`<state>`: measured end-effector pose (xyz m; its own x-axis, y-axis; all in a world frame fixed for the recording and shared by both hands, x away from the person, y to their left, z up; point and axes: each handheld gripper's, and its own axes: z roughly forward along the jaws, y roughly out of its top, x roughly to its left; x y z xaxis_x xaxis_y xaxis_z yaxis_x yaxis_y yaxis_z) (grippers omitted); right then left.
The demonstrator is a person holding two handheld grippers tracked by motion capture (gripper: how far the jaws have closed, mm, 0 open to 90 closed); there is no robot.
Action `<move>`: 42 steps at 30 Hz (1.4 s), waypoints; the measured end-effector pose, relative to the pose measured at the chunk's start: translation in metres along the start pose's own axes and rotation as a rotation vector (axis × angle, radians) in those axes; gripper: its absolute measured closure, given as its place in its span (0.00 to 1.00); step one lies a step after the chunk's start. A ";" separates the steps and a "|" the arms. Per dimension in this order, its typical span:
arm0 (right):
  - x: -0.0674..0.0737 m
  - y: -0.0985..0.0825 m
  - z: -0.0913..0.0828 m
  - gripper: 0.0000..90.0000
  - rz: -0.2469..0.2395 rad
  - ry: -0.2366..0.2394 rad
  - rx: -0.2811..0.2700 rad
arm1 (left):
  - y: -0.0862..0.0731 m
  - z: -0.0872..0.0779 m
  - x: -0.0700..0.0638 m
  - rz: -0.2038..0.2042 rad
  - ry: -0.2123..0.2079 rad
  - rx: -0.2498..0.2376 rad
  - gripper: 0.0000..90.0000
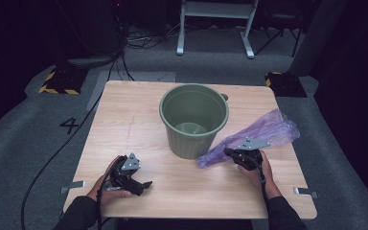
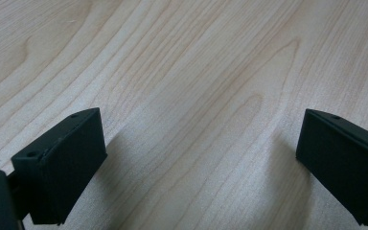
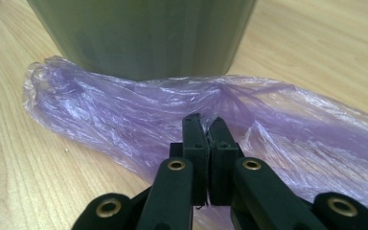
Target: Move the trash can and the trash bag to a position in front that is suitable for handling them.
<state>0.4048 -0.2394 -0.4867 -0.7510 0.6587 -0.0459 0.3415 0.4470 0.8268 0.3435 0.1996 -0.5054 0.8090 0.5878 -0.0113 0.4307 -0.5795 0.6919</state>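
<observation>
I work with two grippers at one wooden table. My right gripper lies at the near right of the table, and its jaws are pressed together on the one purple plastic bag; in the right gripper view the thin film is pinched between the two black jaws, which stand almost flat against each other. The bag lies crumpled and stretched out on the table, one end near the foot of the bucket, the other fanning out toward the table's right edge. In the right gripper view the bag runs across in front of the bucket's wall, just beside it.

There is one green bucket, upright near the middle of the table, open at the top.

My left gripper rests low at the near left of the table, well apart from bag and bucket. Its two jaws stand wide apart in the left gripper view, with bare wood grain between them.

Beyond the table I count two black blocks with yellow stripes on the grey floor, one at each far corner, and a painted numeral four at the left.
</observation>
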 end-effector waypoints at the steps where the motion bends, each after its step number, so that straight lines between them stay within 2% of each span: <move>1: 0.000 0.000 -0.001 0.99 0.004 -0.001 -0.005 | 0.000 0.000 0.000 0.000 0.000 0.000 0.03; 15: -0.014 0.006 -0.024 1.00 0.044 -0.051 -0.113 | 0.000 0.000 0.001 0.005 -0.003 0.000 0.03; 34: -0.017 0.018 -0.048 1.00 0.048 -0.068 -0.232 | 0.000 0.000 0.001 0.005 -0.004 0.000 0.03; 42: -0.019 0.020 -0.055 1.00 0.056 -0.093 -0.254 | 0.000 0.000 0.001 0.004 -0.004 0.000 0.03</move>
<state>0.3945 -0.2762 -0.4383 -0.6754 0.7365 -0.0375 0.2199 0.2496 0.9430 0.3442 0.1996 -0.5054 0.8124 0.5830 -0.0114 0.4273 -0.5818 0.6920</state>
